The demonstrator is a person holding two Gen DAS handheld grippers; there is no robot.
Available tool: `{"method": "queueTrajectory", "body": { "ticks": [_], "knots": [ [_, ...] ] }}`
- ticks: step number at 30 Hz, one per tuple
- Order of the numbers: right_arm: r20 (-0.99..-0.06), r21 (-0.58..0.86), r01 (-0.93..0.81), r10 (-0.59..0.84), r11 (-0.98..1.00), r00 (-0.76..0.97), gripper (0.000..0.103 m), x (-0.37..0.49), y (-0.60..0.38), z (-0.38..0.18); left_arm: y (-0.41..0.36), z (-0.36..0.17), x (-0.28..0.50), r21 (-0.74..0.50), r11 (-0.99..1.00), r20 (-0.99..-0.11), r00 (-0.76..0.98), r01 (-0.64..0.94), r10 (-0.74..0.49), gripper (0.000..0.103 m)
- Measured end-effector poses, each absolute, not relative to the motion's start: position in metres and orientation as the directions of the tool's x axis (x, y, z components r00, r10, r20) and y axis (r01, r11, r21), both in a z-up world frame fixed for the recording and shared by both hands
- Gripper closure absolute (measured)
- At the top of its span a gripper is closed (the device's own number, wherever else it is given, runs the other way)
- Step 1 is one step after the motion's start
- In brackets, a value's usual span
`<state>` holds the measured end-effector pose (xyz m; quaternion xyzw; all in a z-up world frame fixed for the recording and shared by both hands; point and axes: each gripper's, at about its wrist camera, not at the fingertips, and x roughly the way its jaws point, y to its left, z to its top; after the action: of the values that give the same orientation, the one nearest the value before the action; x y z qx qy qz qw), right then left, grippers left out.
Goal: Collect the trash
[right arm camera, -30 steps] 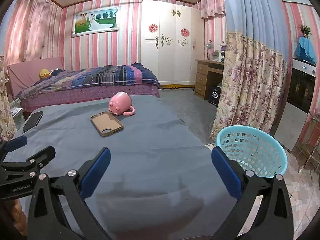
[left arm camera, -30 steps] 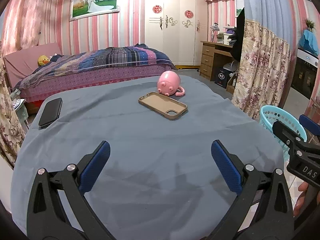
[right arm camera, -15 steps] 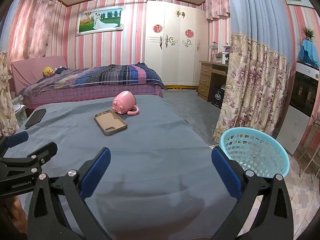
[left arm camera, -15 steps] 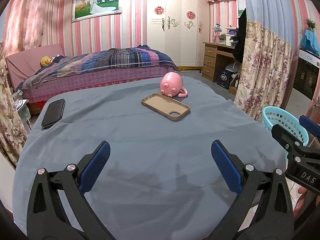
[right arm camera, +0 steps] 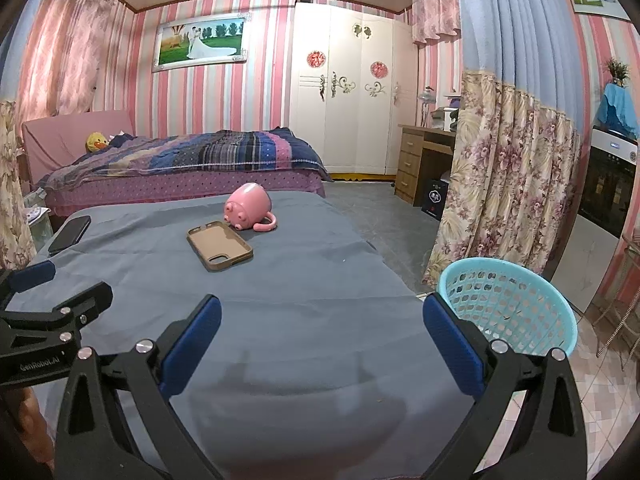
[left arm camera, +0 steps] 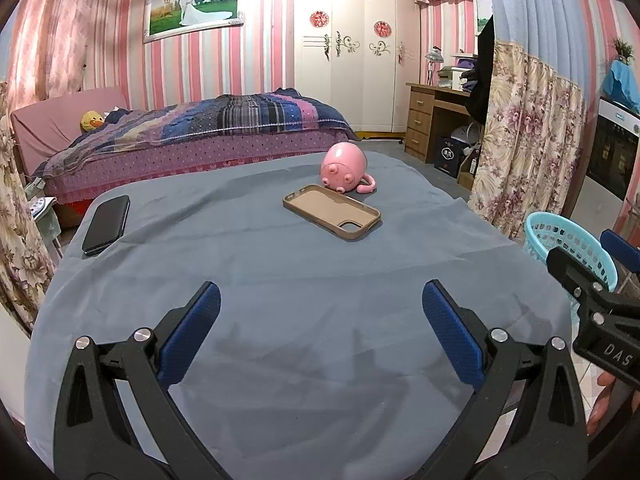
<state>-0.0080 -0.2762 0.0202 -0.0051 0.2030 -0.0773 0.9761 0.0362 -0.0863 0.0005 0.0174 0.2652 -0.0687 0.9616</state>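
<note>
A table (left arm camera: 304, 280) draped in grey-blue cloth fills both of my wrist views, with a bed (right arm camera: 192, 168) under a plaid cover behind it. Off the table's right edge, on the tiled floor, stands the turquoise mesh basket (right arm camera: 516, 304), nothing clearly visible inside it. My left tool (left arm camera: 320, 320) hovers over the near cloth with its blue pads wide apart and nothing between them; my right tool (right arm camera: 320, 328) hangs beside it, likewise spread and bare, nearer the basket. At mid-table lies a tan phone case (left arm camera: 332, 212), hollow side up, touching or just short of a pink pig-faced mug (left arm camera: 344, 168) tipped on its side. A black phone (left arm camera: 106, 224) rests by the left edge.
</note>
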Motion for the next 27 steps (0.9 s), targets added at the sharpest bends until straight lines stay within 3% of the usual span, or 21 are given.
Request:
{"method": "queueTrajectory", "body": {
  "ticks": [27],
  "knots": [
    [-0.372,-0.02,0.15,-0.147,0.989,0.916,0.004,-0.013,-0.2828,0.0249,-0.0803,0.0078,0.0297,-0.01,0.992,-0.46,0.88,0.128,-0.119,0.005]
  ]
}}
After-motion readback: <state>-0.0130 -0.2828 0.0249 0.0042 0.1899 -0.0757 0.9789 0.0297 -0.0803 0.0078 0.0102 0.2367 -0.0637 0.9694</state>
